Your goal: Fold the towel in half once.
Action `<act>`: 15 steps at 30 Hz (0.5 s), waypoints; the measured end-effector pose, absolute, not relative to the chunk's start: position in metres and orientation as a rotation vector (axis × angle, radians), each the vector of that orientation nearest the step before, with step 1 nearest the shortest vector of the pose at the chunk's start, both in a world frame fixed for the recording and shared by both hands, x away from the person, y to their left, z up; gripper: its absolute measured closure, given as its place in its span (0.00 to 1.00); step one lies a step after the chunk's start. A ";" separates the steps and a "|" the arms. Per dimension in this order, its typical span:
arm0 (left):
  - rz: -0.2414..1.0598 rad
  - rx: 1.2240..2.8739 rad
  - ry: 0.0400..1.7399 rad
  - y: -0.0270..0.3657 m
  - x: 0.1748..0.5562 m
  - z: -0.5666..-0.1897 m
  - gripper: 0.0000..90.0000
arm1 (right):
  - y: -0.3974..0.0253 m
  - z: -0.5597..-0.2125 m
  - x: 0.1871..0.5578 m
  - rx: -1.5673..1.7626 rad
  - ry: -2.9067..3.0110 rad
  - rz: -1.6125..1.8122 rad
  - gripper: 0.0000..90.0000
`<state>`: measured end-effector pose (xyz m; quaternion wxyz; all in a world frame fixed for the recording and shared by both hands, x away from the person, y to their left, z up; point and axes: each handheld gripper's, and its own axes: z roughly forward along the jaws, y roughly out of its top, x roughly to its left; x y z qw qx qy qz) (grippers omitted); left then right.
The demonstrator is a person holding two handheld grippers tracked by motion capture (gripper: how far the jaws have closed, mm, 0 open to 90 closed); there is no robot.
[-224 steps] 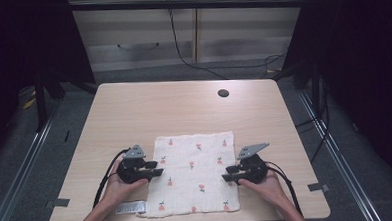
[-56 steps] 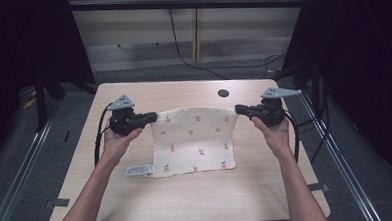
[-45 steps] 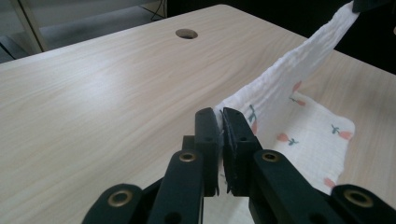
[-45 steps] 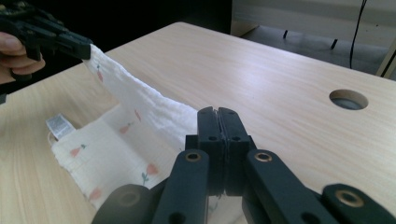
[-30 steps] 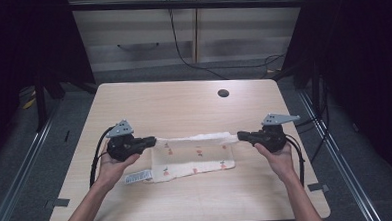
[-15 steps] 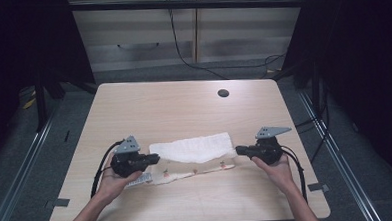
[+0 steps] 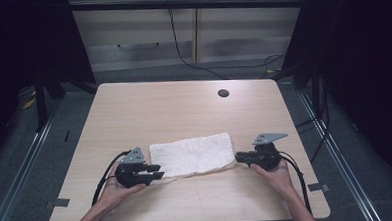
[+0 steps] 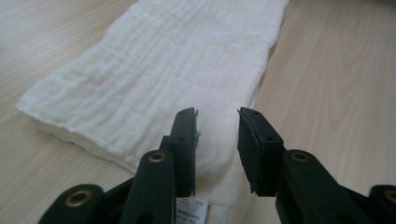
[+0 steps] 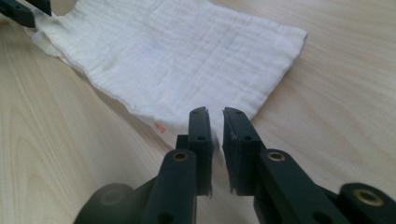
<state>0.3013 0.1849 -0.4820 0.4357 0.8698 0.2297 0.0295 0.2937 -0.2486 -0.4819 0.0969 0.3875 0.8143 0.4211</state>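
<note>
- The folded cloth lies flat on the tabletop, between the left tongs and the right tongs.
- The left tongs sit at the cloth's near left corner, over its edge.
- The right tongs sit at the cloth's near right corner.
- A small hole in the tabletop lies well beyond the right tongs.
- A label lies just under the left tongs.
</note>
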 end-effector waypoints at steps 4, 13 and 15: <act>0.110 2.106 0.617 0.193 0.310 -0.471 0.68 | -0.251 -0.462 0.297 1.127 2.336 1.302 0.80; 0.169 2.101 0.727 0.177 0.351 -0.473 0.73 | -0.218 -0.471 0.346 1.143 2.356 1.278 0.82; 0.163 2.120 0.722 0.174 0.355 -0.478 0.74 | -0.211 -0.476 0.359 1.160 2.355 1.289 0.82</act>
